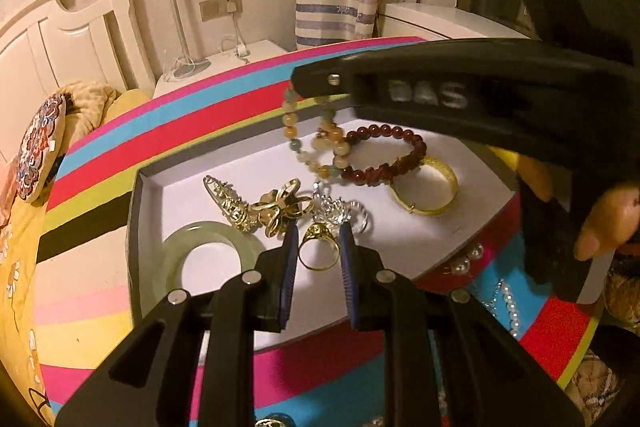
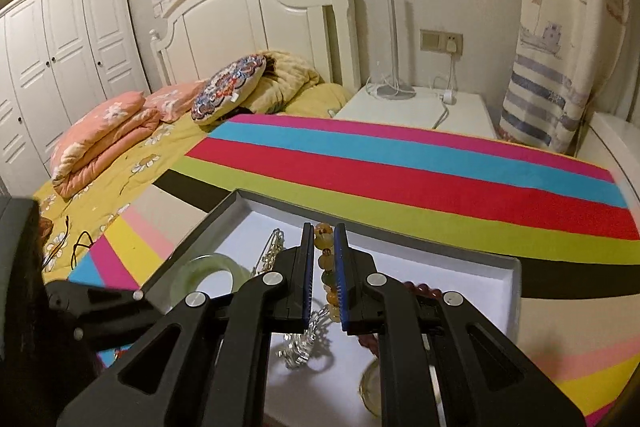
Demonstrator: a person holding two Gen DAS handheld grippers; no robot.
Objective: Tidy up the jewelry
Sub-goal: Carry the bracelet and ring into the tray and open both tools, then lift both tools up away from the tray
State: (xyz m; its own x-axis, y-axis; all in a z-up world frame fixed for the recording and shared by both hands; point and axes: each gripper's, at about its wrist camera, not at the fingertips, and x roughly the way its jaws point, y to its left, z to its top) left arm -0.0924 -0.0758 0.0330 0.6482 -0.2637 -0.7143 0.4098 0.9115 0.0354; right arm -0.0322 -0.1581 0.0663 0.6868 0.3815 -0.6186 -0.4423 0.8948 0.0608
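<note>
A shallow white tray [image 1: 432,235] sits on a striped cloth and holds jewelry. My left gripper [image 1: 319,231] is narrowly open, its fingers either side of a gold ring [image 1: 320,247] lying in the tray. My right gripper [image 2: 322,231] is shut on a yellow-green bead bracelet [image 2: 325,251], which hangs from its tip over the tray's far side [image 1: 304,131]. A dark red bead bracelet [image 1: 384,155], a gold bangle [image 1: 430,189], a jade bangle [image 1: 208,259], gold pieces [image 1: 256,205] and a silver piece [image 1: 336,211] lie in the tray.
Pearl earrings [image 1: 466,261] and a crystal chain [image 1: 506,303] lie on the striped cloth [image 2: 420,163] right of the tray. A bed with pillows [image 2: 104,131] lies to the left. A white nightstand [image 2: 416,107] and curtain [image 2: 560,47] stand behind.
</note>
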